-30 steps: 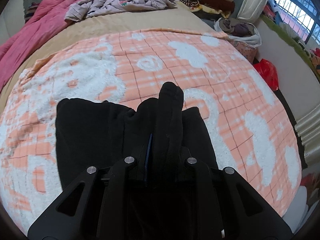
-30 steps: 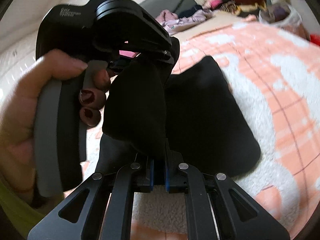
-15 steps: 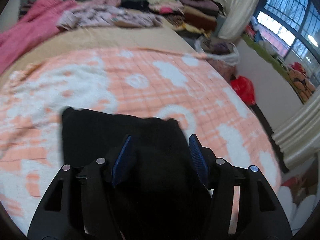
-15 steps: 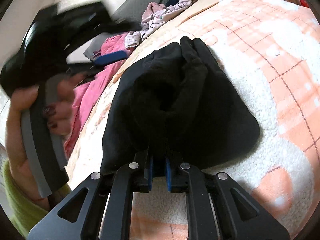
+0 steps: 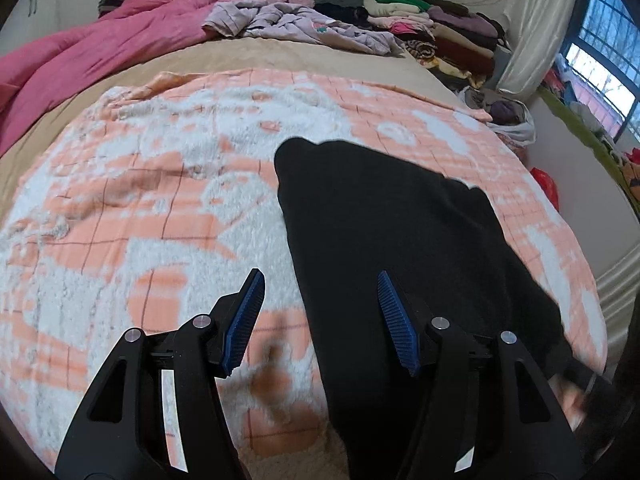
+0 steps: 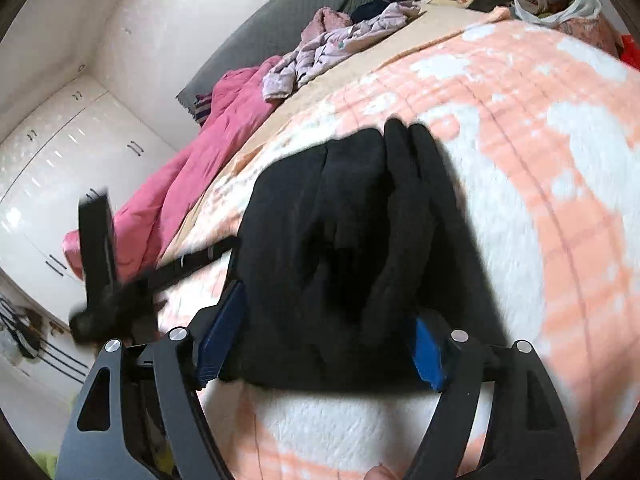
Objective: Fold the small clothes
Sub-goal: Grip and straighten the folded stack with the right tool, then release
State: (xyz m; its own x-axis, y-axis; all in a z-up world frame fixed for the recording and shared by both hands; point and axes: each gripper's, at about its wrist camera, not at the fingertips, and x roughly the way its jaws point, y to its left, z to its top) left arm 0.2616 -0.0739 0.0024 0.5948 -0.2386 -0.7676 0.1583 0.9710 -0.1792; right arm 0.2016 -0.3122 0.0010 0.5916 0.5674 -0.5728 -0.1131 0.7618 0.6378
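Just released: black fleece garment (image 5: 400, 240) folded on peach-and-white plush blanket (image 5: 140, 208); left gripper (image 5: 320, 320) released, right gripper (image 6: 320, 344) jaws just opening astride the fold. Next, likely smoothing or regrasping.

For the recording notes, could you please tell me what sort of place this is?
Most likely a home bedroom: the black garment lies on a bed under an orange-and-white blanket, with a pink quilt, stacked folded clothes and white wardrobe doors around it.

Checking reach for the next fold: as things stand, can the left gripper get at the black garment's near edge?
Probably yes. The left gripper is open just over the black garment on the blanket, with nothing in between.
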